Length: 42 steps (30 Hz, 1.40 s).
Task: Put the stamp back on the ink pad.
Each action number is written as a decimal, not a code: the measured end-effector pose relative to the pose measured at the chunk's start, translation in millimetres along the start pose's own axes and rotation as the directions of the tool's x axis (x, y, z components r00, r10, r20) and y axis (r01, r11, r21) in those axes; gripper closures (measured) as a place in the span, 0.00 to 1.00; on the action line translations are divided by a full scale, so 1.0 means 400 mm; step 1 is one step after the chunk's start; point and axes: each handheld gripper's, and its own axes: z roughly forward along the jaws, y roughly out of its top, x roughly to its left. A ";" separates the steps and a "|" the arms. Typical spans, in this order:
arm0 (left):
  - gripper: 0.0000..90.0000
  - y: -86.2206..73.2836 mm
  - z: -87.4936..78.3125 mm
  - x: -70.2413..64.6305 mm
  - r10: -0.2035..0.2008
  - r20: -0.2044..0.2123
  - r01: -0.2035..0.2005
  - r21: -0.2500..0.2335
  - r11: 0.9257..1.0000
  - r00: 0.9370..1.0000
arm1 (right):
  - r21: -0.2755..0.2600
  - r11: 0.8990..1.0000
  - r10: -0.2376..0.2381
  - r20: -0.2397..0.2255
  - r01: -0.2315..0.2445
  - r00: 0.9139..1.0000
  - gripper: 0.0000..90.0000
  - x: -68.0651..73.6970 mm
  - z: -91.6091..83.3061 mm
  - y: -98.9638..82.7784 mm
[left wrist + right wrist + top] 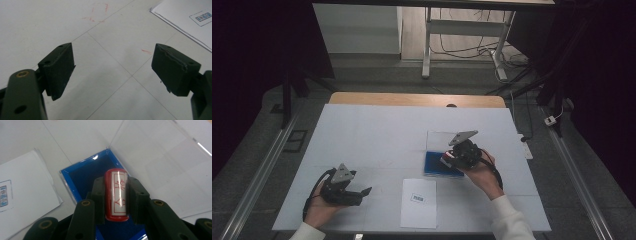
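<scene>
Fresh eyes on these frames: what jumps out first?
The red stamp with red characters on its white label, clamped between the right gripper's jaws directly over the open blue ink pad box, whose clear lid is flipped back. Next, the white sheet with a small printed label, at the table's near edge. The left gripper is wide open over bare tabletop, holding nothing.
</scene>
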 end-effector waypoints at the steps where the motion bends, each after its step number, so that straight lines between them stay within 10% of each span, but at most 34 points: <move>1: 0.21 0.000 0.000 0.000 0.000 0.000 0.000 0.001 1.000 1.000 | 0.004 1.000 0.002 0.001 -0.002 1.000 0.76 0.001 0.004 0.000; 13: 0.21 -0.001 0.001 0.002 -0.003 0.004 0.003 0.001 1.000 1.000 | 0.016 1.000 -0.009 -0.005 0.009 1.000 0.68 0.010 0.030 0.000; 25: 0.21 -0.001 -0.001 0.002 -0.008 0.004 0.008 -0.003 1.000 1.000 | -0.170 0.983 0.059 -0.026 -0.062 0.998 0.43 0.001 -0.033 -0.038; 42: 0.21 0.000 -0.001 -0.001 -0.001 0.003 0.001 -0.009 1.000 1.000 | -0.238 0.962 0.155 0.066 -0.136 0.986 0.42 -0.006 -0.160 -0.279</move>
